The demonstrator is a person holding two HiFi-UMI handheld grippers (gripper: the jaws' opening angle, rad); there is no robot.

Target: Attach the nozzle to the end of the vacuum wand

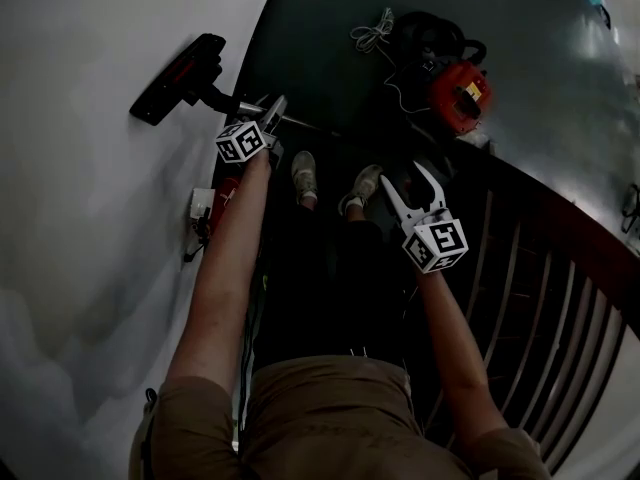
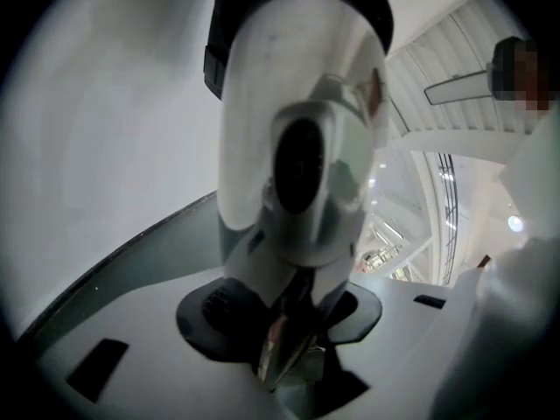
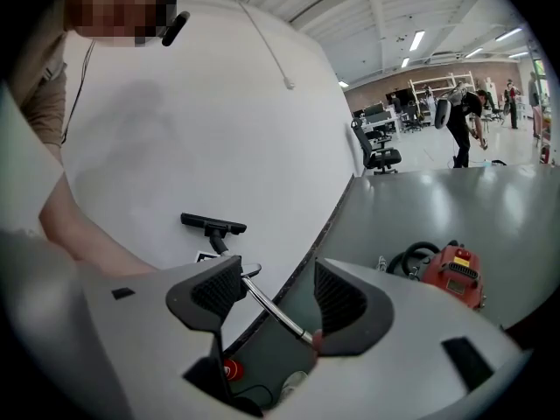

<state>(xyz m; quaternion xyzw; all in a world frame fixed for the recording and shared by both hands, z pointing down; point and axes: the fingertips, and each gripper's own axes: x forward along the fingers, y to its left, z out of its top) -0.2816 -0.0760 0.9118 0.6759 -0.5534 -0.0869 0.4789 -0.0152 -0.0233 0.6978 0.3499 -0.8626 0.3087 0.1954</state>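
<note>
The black floor nozzle (image 1: pixel 178 78) lies on the white floor, also in the right gripper view (image 3: pixel 213 224). Its neck runs down to the chrome wand (image 1: pixel 300 125); I cannot tell whether the two are joined. My left gripper (image 1: pixel 272 110) is at that end of the wand. In its own view (image 2: pixel 284 309) the jaws stand a little apart, and the shiny wand (image 2: pixel 262 103) fills the gap and runs up to a black collar (image 2: pixel 214 59). The pads do not clearly press on it. My right gripper (image 1: pixel 407 178) hangs open and empty (image 3: pixel 277 291), with the wand (image 3: pixel 276 309) lying beyond its jaws.
A red vacuum body (image 1: pixel 460 93) (image 3: pixel 451 272) with a black hose (image 1: pixel 430 33) and a white cable (image 1: pixel 372 33) sits on the dark floor. The person's shoes (image 1: pixel 303 176) stand between the grippers. A slatted railing (image 1: pixel 540 298) is on the right. A small red-and-white object (image 1: pixel 215 203) lies under the left arm.
</note>
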